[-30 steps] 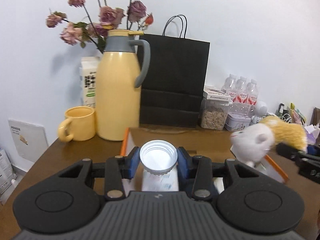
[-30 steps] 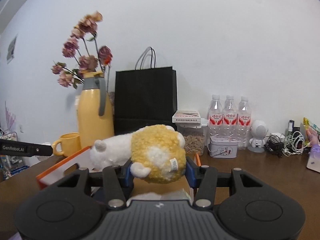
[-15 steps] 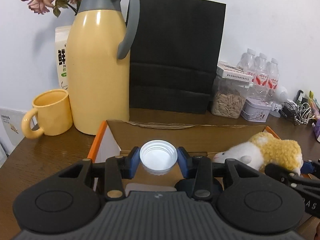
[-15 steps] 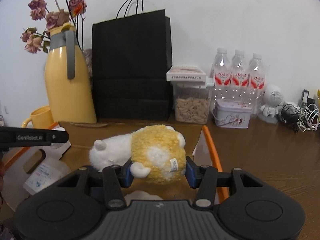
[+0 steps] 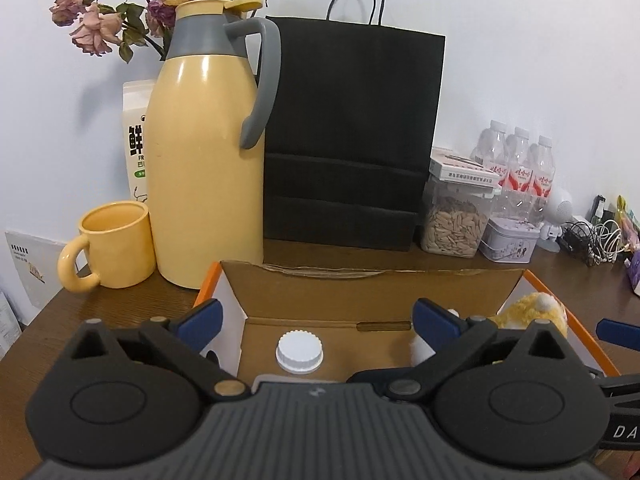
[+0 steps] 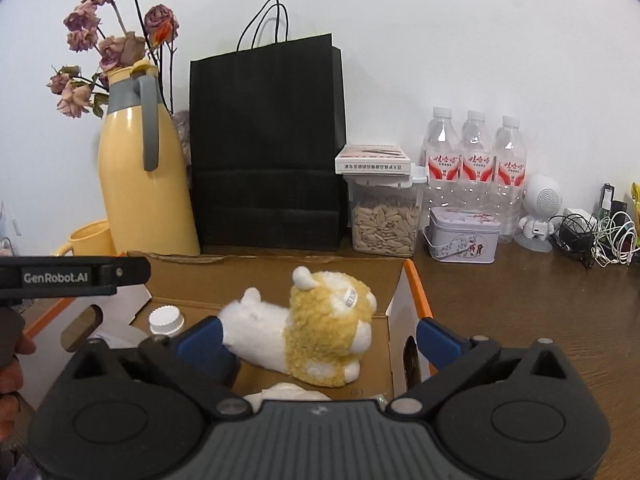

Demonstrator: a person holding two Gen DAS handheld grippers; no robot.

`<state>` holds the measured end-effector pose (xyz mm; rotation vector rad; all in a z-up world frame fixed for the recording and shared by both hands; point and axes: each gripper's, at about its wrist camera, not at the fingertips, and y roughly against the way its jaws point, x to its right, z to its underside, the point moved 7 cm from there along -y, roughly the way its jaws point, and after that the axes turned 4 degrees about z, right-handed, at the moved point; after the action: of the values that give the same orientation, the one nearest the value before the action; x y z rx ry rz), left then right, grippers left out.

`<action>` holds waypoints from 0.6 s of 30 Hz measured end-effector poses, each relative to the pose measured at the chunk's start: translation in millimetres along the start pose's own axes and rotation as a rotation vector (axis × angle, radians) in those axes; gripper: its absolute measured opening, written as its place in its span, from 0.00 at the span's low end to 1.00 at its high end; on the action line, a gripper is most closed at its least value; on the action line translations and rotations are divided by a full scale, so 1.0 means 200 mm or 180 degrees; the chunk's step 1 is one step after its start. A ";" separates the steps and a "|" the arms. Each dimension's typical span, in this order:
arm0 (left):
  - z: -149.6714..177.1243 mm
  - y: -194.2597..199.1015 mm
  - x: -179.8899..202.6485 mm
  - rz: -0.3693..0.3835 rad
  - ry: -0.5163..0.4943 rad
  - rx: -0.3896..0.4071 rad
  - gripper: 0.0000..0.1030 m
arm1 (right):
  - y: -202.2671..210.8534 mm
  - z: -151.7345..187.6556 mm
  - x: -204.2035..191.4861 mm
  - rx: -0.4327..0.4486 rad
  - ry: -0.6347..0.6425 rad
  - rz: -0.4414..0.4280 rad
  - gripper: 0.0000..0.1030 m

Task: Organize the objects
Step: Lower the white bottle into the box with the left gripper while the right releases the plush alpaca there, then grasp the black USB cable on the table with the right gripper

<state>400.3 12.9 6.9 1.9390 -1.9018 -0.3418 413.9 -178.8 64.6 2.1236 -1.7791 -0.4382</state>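
An open cardboard box with orange edges (image 5: 372, 288) (image 6: 412, 280) sits on the brown table. A white-capped bottle (image 5: 299, 351) (image 6: 165, 320) stands inside it at the left. A yellow and white plush toy (image 6: 316, 332) (image 5: 532, 312) lies inside at the right. My left gripper (image 5: 318, 320) is open above the bottle, with its jaws wide apart. My right gripper (image 6: 320, 338) is open above the plush toy, not touching it.
Behind the box stand a yellow thermos jug (image 5: 204, 168), a yellow mug (image 5: 112, 248), a black paper bag (image 5: 348, 136), a seed jar (image 5: 456, 224), a small tin (image 6: 464, 236), three water bottles (image 6: 476, 152) and tangled cables (image 6: 600, 236). Dried roses (image 6: 104, 44) rise behind the jug.
Both grippers opened. The left one let go of the white-capped bottle and the right one let go of the plush toy; both now rest inside the box.
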 end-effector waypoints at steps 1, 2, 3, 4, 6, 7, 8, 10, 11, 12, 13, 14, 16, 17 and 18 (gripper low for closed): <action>0.00 0.00 0.00 -0.0007 0.0002 0.0002 1.00 | 0.00 0.00 0.00 -0.0006 0.0000 0.0005 1.00; 0.00 0.00 0.00 -0.0012 0.0003 0.0005 1.00 | -0.01 0.00 0.00 -0.0012 -0.0004 0.0006 1.00; 0.00 0.00 0.00 -0.0014 0.0007 0.0007 1.00 | -0.01 0.00 0.00 -0.0018 -0.0006 0.0011 1.00; -0.01 0.01 0.00 -0.0012 0.0010 0.0012 1.00 | -0.01 0.00 0.00 -0.0020 -0.0006 0.0014 1.00; -0.02 0.02 -0.01 0.0002 0.0018 0.0037 1.00 | 0.00 0.00 0.00 -0.0015 -0.0010 0.0012 1.00; -0.02 0.03 0.00 0.0012 0.0026 0.0053 1.00 | 0.00 0.00 0.00 -0.0008 -0.0009 0.0009 1.00; -0.03 0.04 -0.01 0.0021 0.0034 0.0069 1.00 | 0.01 -0.01 0.00 0.0000 -0.0008 0.0005 1.00; -0.04 0.08 -0.01 0.0041 0.0044 0.0122 1.00 | 0.03 -0.02 0.00 0.0038 -0.0005 0.0001 1.00; -0.05 0.10 -0.01 0.0045 0.0046 0.0149 1.00 | 0.04 -0.02 0.00 0.0060 0.0001 -0.0003 1.00; -0.06 0.13 -0.01 0.0047 0.0051 0.0183 1.00 | 0.07 -0.03 0.00 0.0086 0.0010 -0.0007 1.00; -0.06 0.16 -0.02 0.0055 0.0054 0.0216 1.00 | 0.09 -0.03 0.00 0.0115 0.0019 -0.0009 1.00; -0.07 0.19 -0.02 0.0070 0.0057 0.0247 1.00 | 0.12 -0.03 0.00 0.0145 0.0028 -0.0015 1.00; -0.07 0.26 -0.02 0.0089 0.0072 0.0305 1.00 | 0.19 -0.03 -0.01 0.0219 0.0040 -0.0036 1.00; -0.07 0.30 -0.03 0.0091 0.0071 0.0327 1.00 | 0.22 -0.03 -0.01 0.0251 0.0044 -0.0047 1.00; -0.07 0.34 -0.03 0.0092 0.0072 0.0352 1.00 | 0.26 -0.03 -0.01 0.0289 0.0044 -0.0055 1.00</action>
<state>345.6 21.1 48.3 1.9742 -1.9702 -0.2095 369.8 -185.1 93.0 2.1992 -1.8066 -0.3523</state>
